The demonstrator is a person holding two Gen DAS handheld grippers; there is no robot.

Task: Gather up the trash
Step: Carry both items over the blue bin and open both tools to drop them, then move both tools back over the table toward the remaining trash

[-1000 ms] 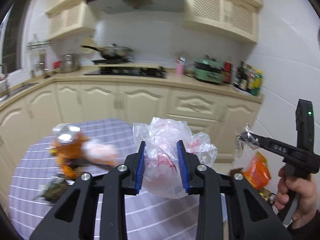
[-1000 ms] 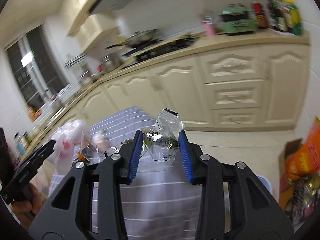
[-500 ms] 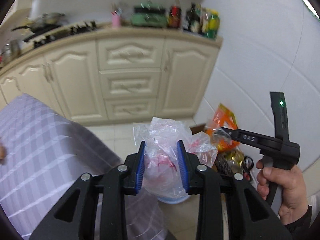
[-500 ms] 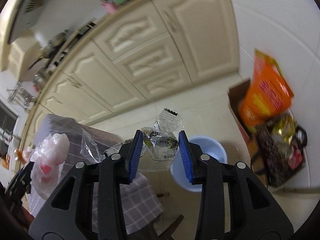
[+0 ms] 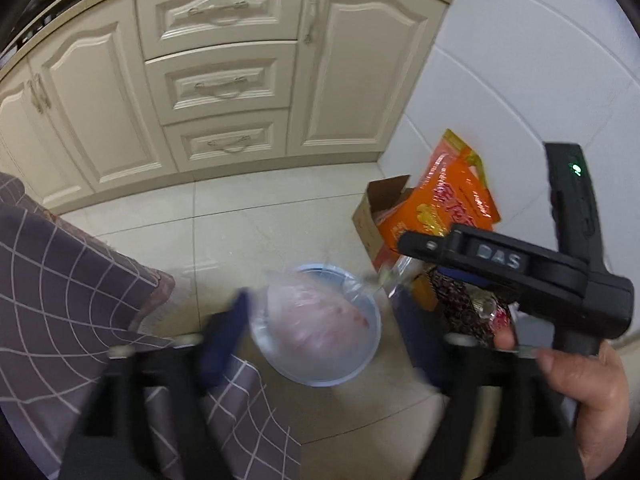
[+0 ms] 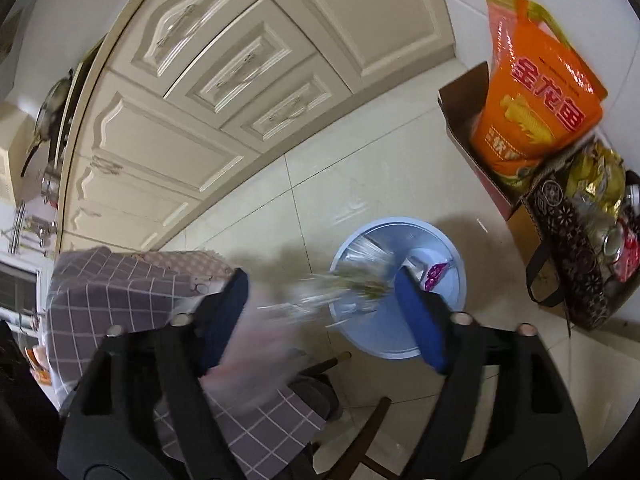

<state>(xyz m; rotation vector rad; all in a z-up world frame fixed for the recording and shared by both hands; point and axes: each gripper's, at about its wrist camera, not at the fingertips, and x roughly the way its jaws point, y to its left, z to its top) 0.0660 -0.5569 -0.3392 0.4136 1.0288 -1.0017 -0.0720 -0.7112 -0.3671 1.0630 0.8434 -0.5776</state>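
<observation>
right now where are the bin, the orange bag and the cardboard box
bin [image 6: 404, 346]: right wrist view, near rim
orange bag [image 6: 532, 96]: right wrist view, printed front
cardboard box [image 5: 368, 220]: left wrist view, side wall

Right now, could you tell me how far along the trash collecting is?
Both grippers are over the blue bin on the floor, and their jaws have just been opening. The left gripper has let go of the crumpled plastic bag, which is dropping into the bin; the right gripper has released its clear wrappers, blurred in mid-fall. Some trash already lies inside. Whether more remains on the table is not visible.
</observation>
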